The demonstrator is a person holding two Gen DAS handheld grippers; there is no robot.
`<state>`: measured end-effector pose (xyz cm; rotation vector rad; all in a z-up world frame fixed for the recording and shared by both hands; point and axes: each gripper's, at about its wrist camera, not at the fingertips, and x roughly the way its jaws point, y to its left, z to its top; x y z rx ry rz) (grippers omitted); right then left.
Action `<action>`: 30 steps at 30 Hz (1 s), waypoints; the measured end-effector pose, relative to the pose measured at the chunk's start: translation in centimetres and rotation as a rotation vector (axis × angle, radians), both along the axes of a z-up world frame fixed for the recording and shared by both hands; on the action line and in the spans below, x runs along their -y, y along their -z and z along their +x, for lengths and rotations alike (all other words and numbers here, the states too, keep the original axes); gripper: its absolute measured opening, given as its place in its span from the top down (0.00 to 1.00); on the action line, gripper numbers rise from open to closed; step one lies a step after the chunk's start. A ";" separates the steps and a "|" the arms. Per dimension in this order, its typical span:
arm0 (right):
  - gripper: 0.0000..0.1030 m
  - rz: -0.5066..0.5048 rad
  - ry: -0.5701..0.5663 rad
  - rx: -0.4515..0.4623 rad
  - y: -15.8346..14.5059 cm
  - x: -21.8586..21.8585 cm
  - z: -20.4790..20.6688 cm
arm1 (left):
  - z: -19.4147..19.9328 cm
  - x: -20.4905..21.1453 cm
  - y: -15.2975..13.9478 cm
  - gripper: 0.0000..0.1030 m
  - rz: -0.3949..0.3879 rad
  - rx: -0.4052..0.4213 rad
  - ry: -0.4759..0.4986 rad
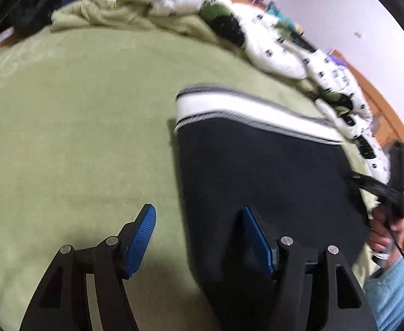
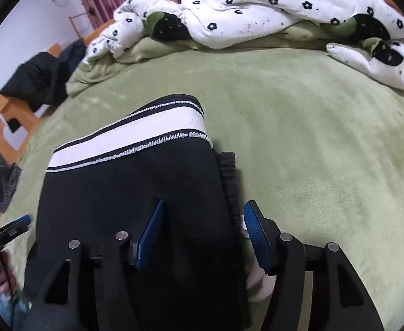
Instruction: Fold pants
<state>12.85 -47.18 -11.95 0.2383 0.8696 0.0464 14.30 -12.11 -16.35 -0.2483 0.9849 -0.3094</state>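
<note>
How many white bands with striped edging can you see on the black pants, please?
1: a single white band crosses the far end of the folded black pants on the green blanket. Folded layers may hide others.

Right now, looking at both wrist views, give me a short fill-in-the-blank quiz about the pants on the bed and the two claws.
1. The black pants lie on a ____ blanket.
2. The wide band across the far end of the pants is ____.
3. The pads on the right claw are ____ in colour.
4. Both the left claw and the right one are ____, gripping nothing.

Missing words: green; white; blue; open
</note>
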 end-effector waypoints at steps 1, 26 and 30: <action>0.44 0.013 -0.005 -0.001 0.2 0.2 0.0 | 0.8 0.1 1.1 0.39 -0.039 -0.039 0.021; 0.82 0.202 0.090 0.029 -5.2 -5.9 -3.6 | 1.2 -4.9 -4.6 0.89 -0.370 -0.029 0.009; 0.83 0.252 0.004 0.025 -5.4 -12.6 -4.0 | 0.1 -11.4 -7.8 0.89 -0.257 0.054 -0.032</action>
